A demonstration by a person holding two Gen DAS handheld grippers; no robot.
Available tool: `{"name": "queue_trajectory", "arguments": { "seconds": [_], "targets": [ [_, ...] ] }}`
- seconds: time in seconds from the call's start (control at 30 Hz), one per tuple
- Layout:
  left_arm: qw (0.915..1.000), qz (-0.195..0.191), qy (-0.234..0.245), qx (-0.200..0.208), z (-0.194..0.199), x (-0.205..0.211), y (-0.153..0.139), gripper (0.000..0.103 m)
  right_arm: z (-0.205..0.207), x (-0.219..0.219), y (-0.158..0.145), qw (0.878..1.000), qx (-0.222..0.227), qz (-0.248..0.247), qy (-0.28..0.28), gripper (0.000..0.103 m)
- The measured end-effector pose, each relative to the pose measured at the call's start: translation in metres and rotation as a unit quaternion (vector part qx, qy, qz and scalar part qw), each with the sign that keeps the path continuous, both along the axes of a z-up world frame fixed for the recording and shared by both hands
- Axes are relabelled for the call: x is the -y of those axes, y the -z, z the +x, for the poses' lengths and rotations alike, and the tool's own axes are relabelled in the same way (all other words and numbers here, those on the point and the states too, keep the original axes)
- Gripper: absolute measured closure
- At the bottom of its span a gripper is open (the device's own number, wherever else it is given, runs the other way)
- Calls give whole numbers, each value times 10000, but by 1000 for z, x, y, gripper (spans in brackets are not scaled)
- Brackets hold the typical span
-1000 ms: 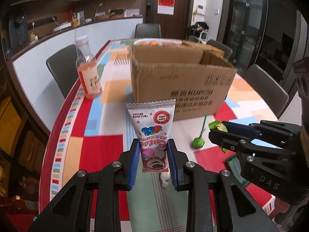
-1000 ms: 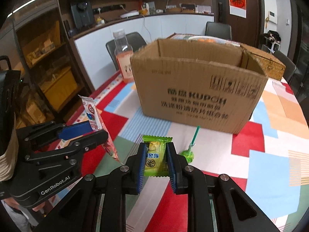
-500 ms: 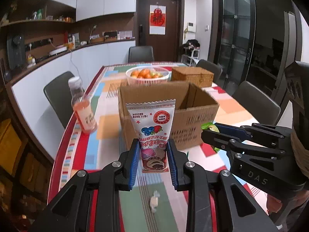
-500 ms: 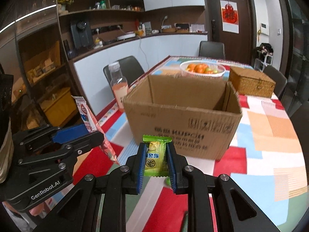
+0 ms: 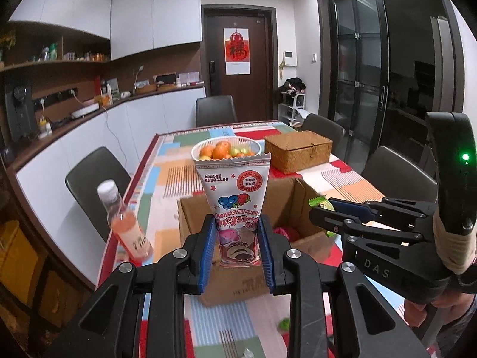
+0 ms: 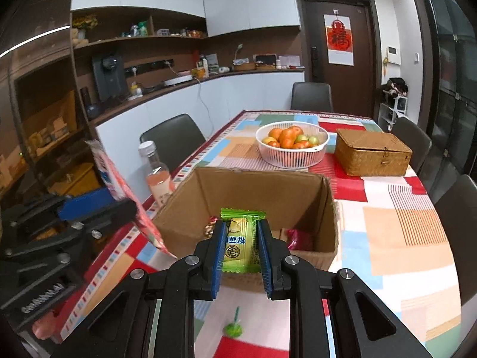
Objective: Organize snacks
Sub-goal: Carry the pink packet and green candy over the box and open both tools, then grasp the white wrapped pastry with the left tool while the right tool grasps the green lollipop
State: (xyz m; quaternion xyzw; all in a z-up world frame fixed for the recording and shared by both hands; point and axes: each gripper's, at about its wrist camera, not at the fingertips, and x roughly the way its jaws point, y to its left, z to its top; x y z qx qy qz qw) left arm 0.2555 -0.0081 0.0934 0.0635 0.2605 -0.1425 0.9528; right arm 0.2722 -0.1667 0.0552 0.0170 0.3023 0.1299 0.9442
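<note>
Cardboard box (image 6: 256, 197) sits below both loads: left claw (image 5: 237, 249) clamps the lollipop packet (image 5: 235, 197), right claw (image 6: 241, 247) clamps the green candy (image 6: 240, 238). Releasing early risks either snack hitting the rim and dropping onto the table (image 6: 402, 238).

Both claws are showing black angular linkage arms studded with round silver screws, each tipped with ribbed blue pads (image 5: 207, 250). Behind the right gripper (image 5: 320, 210), white "DAS" lettering is showing, with cream tape wrapping and a green light glowing on its handle. The left gripper (image 6: 125, 205) is wearing white "GenRobot.AI" lettering.
</note>
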Motion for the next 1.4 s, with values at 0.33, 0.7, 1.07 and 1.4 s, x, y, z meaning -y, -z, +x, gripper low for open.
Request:
{"name": "queue_trajectory", "arguments": {
  "seconds": [0.33, 0.7, 1.07, 1.4],
  "targets": [
    [9994, 158, 0, -315, 60, 11, 10, 75, 50, 10, 1, 9996, -197, -70, 163, 80],
    [9972, 314, -102, -668, 88, 11, 38, 50, 75, 5, 19, 9978, -419, -447, 261, 65],
    [9986, 266, -168, -425, 37, -8, 30, 45, 27, -7, 14, 9987, -38, -496, 77, 63],
    [9993, 236, -167, -249, -14, -17, 24, 43, -17, -20, 19, 9991, -16, -359, -227, 63]
  ]
}}
